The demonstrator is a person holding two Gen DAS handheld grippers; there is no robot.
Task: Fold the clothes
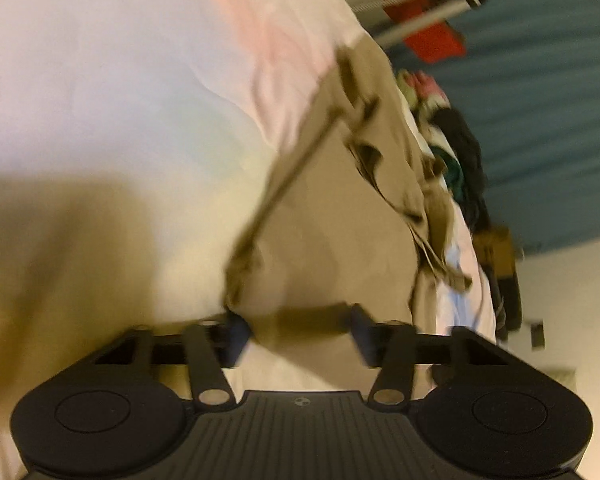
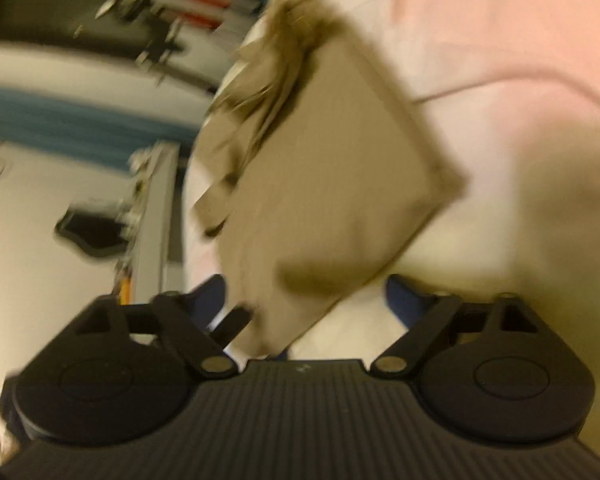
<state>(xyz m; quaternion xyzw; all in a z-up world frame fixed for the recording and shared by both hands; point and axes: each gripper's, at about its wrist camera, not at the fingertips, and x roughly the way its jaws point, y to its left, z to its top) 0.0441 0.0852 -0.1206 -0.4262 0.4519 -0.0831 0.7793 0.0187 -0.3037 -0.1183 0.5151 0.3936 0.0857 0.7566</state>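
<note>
A tan garment [image 1: 332,216] lies partly folded on a pale pink and white bed sheet [image 1: 120,80]. In the left wrist view my left gripper [image 1: 298,334] is open just above the garment's near edge, its blue-padded fingers [image 1: 238,336] apart with cloth between them but not pinched. In the right wrist view the same tan garment [image 2: 332,184] shows as a flat folded panel with a bunched far end. My right gripper [image 2: 306,300] is open over its near corner. Both views are blurred by motion.
A heap of other clothes [image 1: 456,148], dark, green and pink, lies beyond the garment at the bed's edge. A blue curtain [image 1: 548,100] and a red item [image 1: 432,36] are behind. A desk with clutter [image 2: 148,208] stands left of the bed.
</note>
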